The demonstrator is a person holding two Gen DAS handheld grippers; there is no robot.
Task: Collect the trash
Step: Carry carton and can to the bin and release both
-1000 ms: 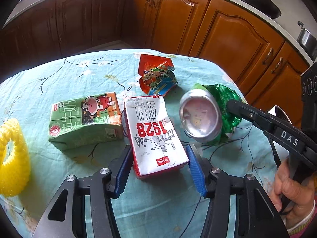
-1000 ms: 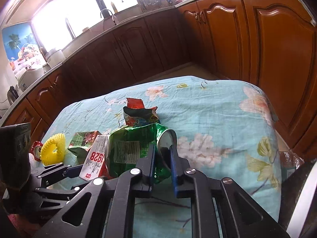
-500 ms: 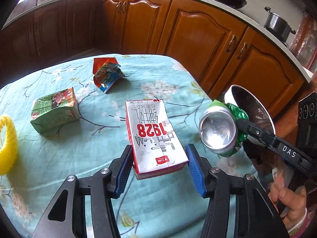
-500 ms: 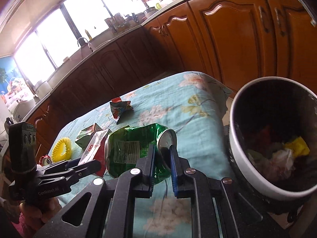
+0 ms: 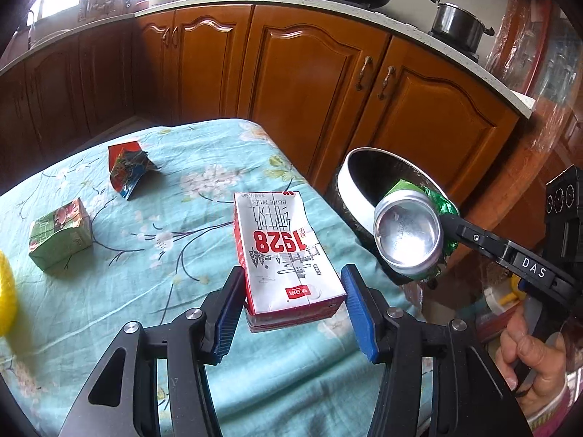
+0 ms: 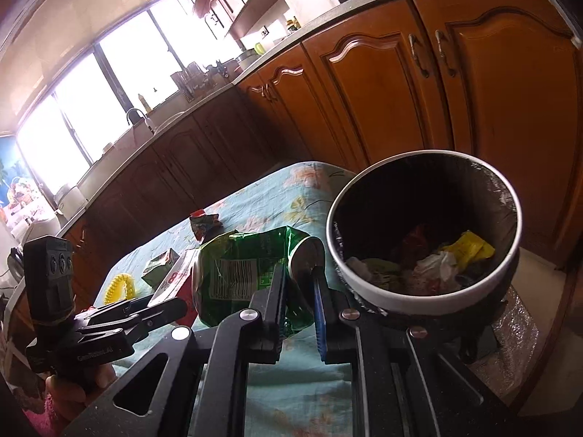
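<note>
My left gripper (image 5: 292, 273) is shut on a white and red milk carton (image 5: 284, 240), its blue pads on the carton's two sides, above the right part of the table. A crushed green can (image 6: 237, 273) with a silver end sits between the fingers of my right gripper (image 6: 298, 271), which is shut on it. In the left wrist view the can (image 5: 408, 235) hangs just in front of the rim of the white trash bin (image 5: 349, 189). The bin (image 6: 419, 293) stands beside the table's right edge, close to the can, and holds crumpled trash.
A green juice carton (image 5: 60, 233), a red and blue snack wrapper (image 5: 127, 171) and a yellow ring (image 5: 5, 291) lie on the teal flowered tablecloth (image 5: 145, 291). Wooden kitchen cabinets (image 5: 309, 83) stand behind the table and bin. A hand (image 5: 528, 357) holds the right gripper.
Both grippers have swung to the right and risen a little with the carton and can still in them. The bin has come into view and now lies close to the can.
</note>
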